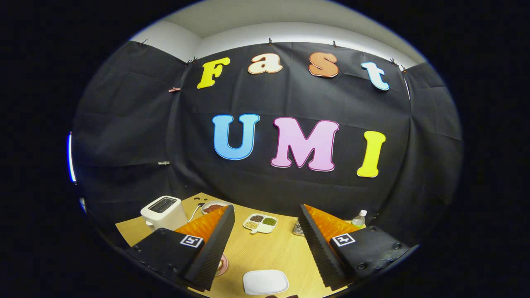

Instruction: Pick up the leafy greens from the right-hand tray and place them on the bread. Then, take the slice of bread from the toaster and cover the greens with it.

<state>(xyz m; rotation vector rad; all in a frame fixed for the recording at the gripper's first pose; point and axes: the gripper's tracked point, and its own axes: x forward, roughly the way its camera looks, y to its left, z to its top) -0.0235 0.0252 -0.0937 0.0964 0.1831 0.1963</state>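
My gripper (267, 213) hangs above the wooden table (265, 250) with its two fingers wide apart and nothing between them. A white toaster (163, 212) stands beyond the left finger (215, 240), its slot dark, so I cannot tell whether bread is in it. Behind the right finger (319, 242) a small part of a tray (299, 228) peeks out; what lies on it is hidden. A white plate (265, 282) lies on the table below and between the fingers; I cannot tell if it holds bread.
A divided white dish (260, 222) with grains sits beyond the fingers. A round plate (215, 205) with something red lies beside the toaster. A small pink plate (222, 265) peeks from under the left finger. A water bottle (359, 218) stands far right.
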